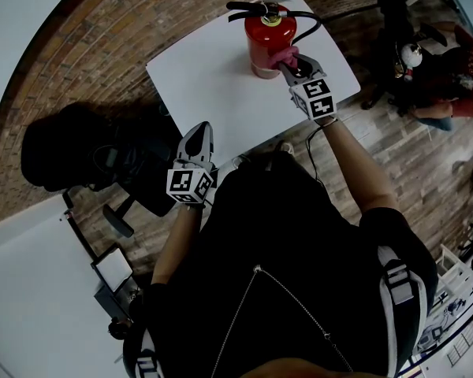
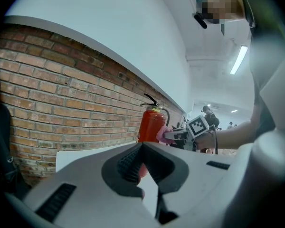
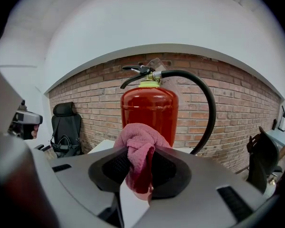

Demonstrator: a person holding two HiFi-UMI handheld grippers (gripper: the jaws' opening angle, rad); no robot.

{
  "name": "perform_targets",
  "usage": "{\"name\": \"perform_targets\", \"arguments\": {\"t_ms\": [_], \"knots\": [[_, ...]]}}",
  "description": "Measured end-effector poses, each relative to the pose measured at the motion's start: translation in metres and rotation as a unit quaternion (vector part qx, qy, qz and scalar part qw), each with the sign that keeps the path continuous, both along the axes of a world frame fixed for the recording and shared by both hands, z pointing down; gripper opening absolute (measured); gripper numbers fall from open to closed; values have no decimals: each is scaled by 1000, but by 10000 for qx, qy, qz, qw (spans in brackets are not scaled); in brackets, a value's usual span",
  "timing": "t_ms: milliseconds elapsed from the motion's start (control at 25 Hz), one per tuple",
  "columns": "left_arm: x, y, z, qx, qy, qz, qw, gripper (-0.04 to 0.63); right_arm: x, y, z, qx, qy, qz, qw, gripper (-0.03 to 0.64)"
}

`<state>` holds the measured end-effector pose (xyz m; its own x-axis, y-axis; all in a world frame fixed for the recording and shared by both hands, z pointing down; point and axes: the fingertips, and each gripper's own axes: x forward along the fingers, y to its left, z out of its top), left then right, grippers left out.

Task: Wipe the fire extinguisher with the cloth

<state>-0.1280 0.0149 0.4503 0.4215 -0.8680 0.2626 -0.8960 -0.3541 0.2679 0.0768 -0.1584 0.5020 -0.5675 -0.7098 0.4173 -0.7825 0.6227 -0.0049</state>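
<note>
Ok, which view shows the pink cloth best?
The right gripper view: the pink cloth sits close up, clamped between the right gripper's jaws. The head and left gripper views show only a small pink patch by the fire extinguisher.

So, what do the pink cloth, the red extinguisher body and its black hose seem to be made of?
The cloth looks like soft, fuzzy fabric, perhaps microfibre: it bunches in folds. The extinguisher body seems painted metal, glossy red with soft reflections, though metal is a guess. The hose looks like matte black rubber: it bends in a smooth arc.
</note>
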Motion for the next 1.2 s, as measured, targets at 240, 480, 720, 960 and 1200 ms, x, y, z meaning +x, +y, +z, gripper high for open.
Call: {"name": "perform_targets", "arguments": {"t_ms": [240,480,720,960,1200], "knots": [[0,-1,2,-21,-20,-22,10000,17,-3,1,8,-83,-13,-1,10000,116],[2,-3,4,-70,-30,-49,10000,17,-3,0,22,-65,52,-9,10000,117],[-1,-2,7,-132,-68,-103,9998,17,-4,0,37,-171,75,6,9998,117],[-2,-1,11,-194,-91,-144,9997,17,-5,-1,51,-254,88,14,9996,117],[-2,1,14,-249,-121,-176,9995,17,-5,-2,66,-343,133,39,9993,117]]}}
